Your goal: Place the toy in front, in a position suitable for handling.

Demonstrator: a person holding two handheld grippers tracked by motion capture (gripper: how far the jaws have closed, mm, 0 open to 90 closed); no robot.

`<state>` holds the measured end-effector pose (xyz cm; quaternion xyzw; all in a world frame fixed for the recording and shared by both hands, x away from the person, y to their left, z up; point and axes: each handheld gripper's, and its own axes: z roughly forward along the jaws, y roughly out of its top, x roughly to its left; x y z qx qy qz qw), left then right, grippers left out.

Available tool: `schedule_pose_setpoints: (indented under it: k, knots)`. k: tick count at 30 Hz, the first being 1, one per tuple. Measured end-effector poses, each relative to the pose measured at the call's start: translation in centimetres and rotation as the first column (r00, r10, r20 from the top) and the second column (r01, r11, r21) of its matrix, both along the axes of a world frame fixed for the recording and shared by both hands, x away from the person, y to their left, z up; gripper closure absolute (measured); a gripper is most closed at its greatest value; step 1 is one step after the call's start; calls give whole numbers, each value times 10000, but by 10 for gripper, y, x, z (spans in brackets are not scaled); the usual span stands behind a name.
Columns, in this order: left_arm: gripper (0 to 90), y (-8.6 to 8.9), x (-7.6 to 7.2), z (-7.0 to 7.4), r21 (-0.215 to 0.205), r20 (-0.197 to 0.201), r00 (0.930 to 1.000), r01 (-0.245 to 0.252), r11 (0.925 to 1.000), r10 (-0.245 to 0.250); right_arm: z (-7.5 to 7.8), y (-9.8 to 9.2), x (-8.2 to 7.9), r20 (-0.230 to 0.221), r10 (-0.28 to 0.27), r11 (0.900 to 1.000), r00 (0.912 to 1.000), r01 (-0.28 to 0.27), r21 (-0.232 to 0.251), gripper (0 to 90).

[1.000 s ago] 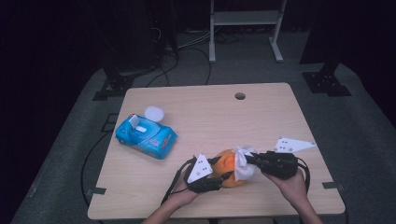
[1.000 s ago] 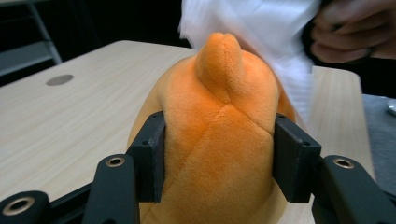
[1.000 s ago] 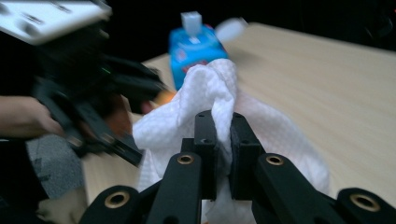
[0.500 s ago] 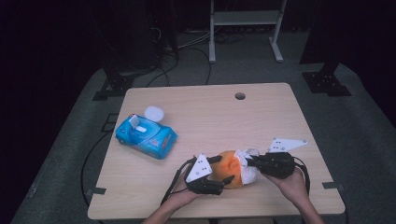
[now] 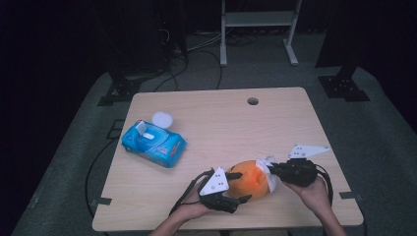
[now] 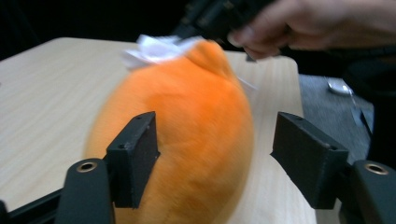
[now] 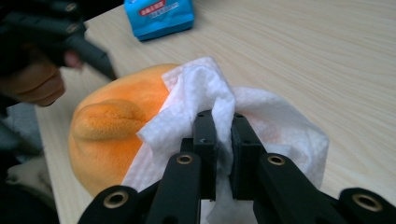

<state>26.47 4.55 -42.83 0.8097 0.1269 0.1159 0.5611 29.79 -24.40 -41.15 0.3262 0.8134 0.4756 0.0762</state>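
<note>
**Wipe pressed to an orange plush toy at the table's near edge**

Dark floor and black stands ring a pale wooden table (image 5: 221, 128), and everything below is placed from the orange plush toy (image 5: 251, 179) that lies close to the near edge, a little right of the middle.

Nearest the person, just left of the toy, the left gripper (image 5: 237, 187) is held in the left hand (image 5: 189, 211). Its jaws stand open on either side of the toy's left end and have just been widening and then easing inward a little. In the left gripper view the toy (image 6: 187, 135) sits between the two black pads; the left pad lies against the fur, while a strip of table shows between the toy and the right pad, so the toy is not clamped.

Just right of the toy, the right hand (image 5: 312, 189) brings the right gripper (image 5: 269, 169) in level. Its jaws are closed tight on a bunched white wipe (image 7: 215, 109), which drapes over the toy's right end and touches it.

Well apart from the toy, up and to the left, a blue wipes pack (image 5: 153, 144) lies flat with its flap raised, and a round white lid (image 5: 162, 119) rests just behind it. Farther back, beyond the toy and near the far edge, a small round hole (image 5: 253, 101) opens in the table.
</note>
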Motion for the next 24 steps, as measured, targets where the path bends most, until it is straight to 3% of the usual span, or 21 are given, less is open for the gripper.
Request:
schedule_pose_setpoints:
  k: [4, 7, 9, 11, 14, 16, 19, 21, 23, 24]
  knots:
    - [201, 5, 12, -3, -203, -334, 9956, -886, 9959, 879, 0, 0, -2, -6, 414, 9991, 9991, -414, 15, 826]
    - [235, 4, 11, -8, -89, -586, 9974, -430, 9990, 424, 1, 0, -2, -38, 445, 9989, 9990, -445, -109, 826]
    - [256, 1, 6, -9, 311, -546, 9984, 195, 9993, -177, 1, -2, -1, -98, 353, 9992, 9993, -355, -186, 825]
    - [263, 0, 2, -7, 404, -376, 9985, 412, 9983, -397, 0, -4, -1, -149, 310, 9992, 9994, -314, -248, 825]
    - [290, 4, 8, -3, 2, -361, 9993, -108, 9999, 108, -1, -6, -2, -222, 469, 9986, 9987, -474, -252, 825]
    - [211, 4, 13, -3, -63, -476, 9971, -592, 9982, 589, 0, -6, -2, -266, 655, 9976, 9975, -661, -213, 825]
    - [107, 2, 16, -9, 11, -645, 9949, -774, 9970, 773, -2, -5, -3, -306, 845, 9964, 9959, -847, -22, 825]
    - [145, -2, 16, -15, 9, -757, 9953, -605, 9982, 604, -3, -4, -2, -340, 883, 9961, 9955, -884, -12, 825]
    - [290, -7, 10, -19, 198, -521, 9981, -333, 9992, 343, -3, -2, -3, -307, 835, 9965, 9960, -837, -49, 826]
    - [365, -11, 5, -16, 478, -59, 9988, -475, 9977, 478, -3, -1, -3, -274, 805, 9967, 9964, -808, -92, 826]
